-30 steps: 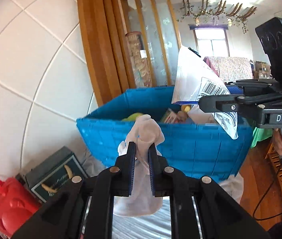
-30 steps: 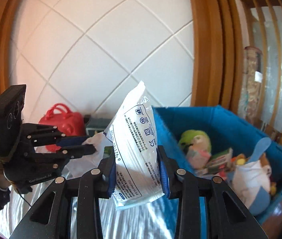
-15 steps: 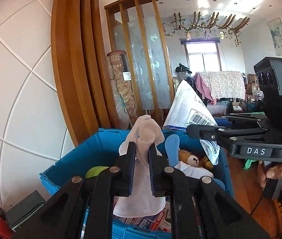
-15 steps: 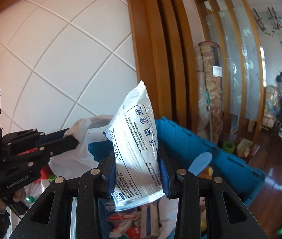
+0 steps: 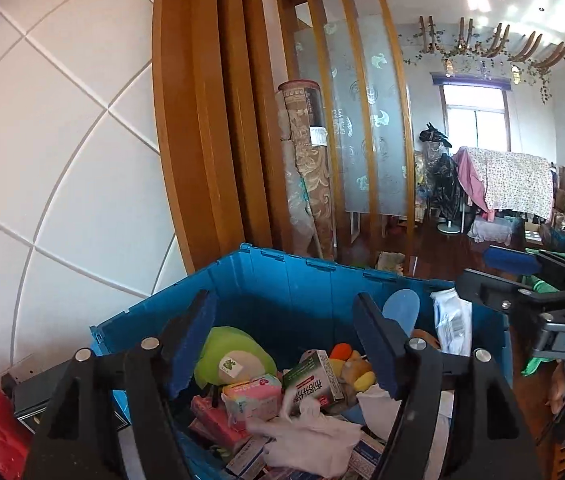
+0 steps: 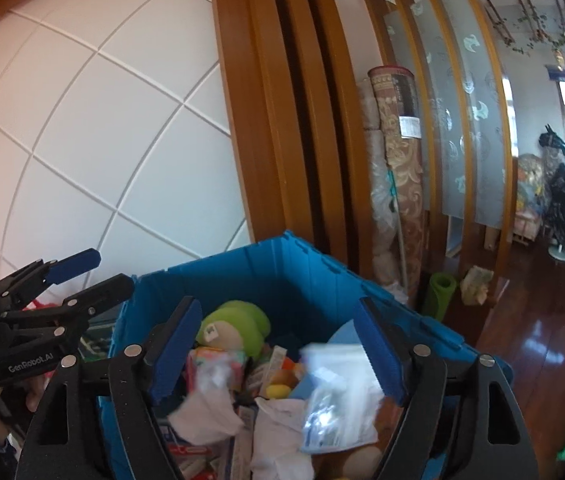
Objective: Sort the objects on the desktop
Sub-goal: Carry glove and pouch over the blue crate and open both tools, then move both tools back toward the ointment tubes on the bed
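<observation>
Blue bin [image 5: 290, 280], centre frame, holds white cloth [image 5: 310, 436] and plastic packet [image 6: 338, 400]; left claw [image 5: 286, 344] and right claw [image 6: 278, 348] both gape wide and empty above it; risk: lowering could snag the heaped clutter.

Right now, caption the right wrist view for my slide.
Open right gripper above a blue bin of toys and packets.

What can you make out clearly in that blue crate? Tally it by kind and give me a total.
Plush toys: 2, the green plush and the orange-and-yellow plush.
Small cartons: 2, the green-and-white carton and the pink carton; more lie half buried.
White packet: 1.
White cloth: 1.
Total: 6 clearly seen in the blue crate.
</observation>
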The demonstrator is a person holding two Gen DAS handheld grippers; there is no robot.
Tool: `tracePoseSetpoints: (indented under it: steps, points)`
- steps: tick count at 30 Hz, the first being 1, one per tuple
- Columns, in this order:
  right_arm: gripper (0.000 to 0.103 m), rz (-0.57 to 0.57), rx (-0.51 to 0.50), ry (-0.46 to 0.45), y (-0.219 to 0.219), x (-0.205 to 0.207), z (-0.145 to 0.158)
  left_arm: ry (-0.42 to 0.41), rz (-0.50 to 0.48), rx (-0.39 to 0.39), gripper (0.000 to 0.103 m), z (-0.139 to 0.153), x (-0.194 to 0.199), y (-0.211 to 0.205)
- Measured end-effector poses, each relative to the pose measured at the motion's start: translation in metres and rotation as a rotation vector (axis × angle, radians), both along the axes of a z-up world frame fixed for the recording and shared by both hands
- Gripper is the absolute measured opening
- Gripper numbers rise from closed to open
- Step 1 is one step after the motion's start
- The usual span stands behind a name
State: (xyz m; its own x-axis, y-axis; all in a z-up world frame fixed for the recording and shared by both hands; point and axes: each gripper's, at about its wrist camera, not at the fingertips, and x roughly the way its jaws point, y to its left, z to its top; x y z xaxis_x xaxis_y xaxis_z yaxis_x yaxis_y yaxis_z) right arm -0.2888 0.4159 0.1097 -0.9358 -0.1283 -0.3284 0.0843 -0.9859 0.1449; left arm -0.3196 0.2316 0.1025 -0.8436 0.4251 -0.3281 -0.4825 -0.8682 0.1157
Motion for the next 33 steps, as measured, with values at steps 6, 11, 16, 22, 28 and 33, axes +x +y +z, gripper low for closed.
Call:
tracePoseSetpoints:
  steps: [6,11,16,22,28,33]
  points:
    - [0.094,0.008,-0.023,0.027,0.007,0.019,-0.004,0.022,0.084,-0.038,0.070,-0.010,-0.003,0.000]
    - [0.098,0.046,0.001,0.036,-0.001,0.024,-0.007,0.030,0.127,-0.052,0.070,-0.017,0.000,-0.005]
    - [0.101,0.083,-0.005,0.008,-0.009,0.021,-0.014,0.038,0.159,-0.068,0.070,-0.022,0.003,-0.014]
    - [0.102,0.116,0.009,-0.003,-0.023,0.028,-0.023,0.032,0.192,-0.070,0.070,-0.028,0.008,-0.030]
    - [0.103,0.139,-0.009,-0.012,-0.034,0.032,-0.029,0.013,0.226,-0.065,0.070,-0.036,0.017,-0.053]
    - [0.103,0.155,-0.015,-0.004,-0.051,0.047,-0.029,0.016,0.234,-0.067,0.070,-0.041,0.035,-0.086]
